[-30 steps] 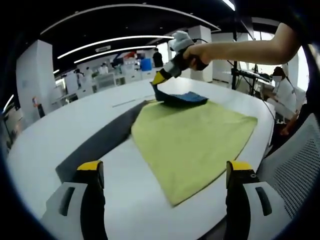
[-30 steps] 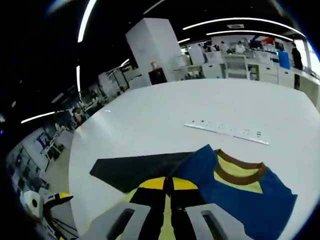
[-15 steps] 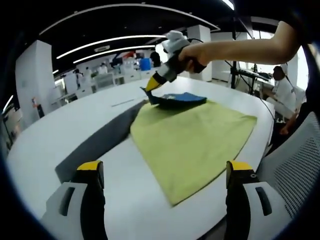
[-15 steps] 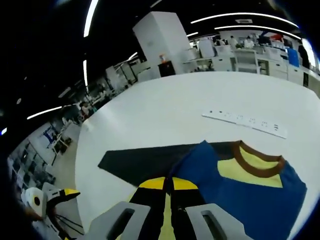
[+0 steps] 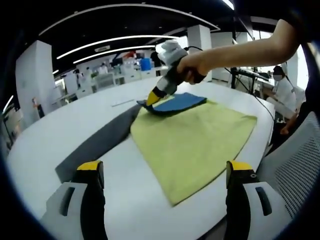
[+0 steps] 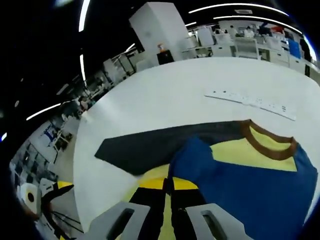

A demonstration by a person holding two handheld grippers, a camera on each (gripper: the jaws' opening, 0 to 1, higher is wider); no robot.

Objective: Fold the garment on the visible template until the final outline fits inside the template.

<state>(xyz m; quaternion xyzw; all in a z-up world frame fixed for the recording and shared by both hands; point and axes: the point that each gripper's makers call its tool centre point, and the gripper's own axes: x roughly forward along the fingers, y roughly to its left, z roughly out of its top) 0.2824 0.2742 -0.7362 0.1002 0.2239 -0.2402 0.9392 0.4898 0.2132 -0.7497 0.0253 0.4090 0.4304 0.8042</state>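
1. Two grippers work one soft shirt. The garment (image 5: 192, 135) lies yellow side up on the white table (image 5: 60, 135), partly over the dark grey template (image 5: 97, 140), which runs off toward 8 o'clock in the left gripper view.
2. The right gripper (image 5: 153, 97) has its jaws pressed together on the blue sleeve (image 6: 250, 190), pinching its edge and folding it onto the yellow body.
3. The left gripper (image 5: 165, 175) hangs spread and empty over the near hem.
4. The cloth looks light, limp and likely to drag or wrinkle, so edges and corners are the best holds.
5. The brown collar (image 6: 267, 137) sits at 2 o'clock in the right gripper view; its far side is probably tucked under.
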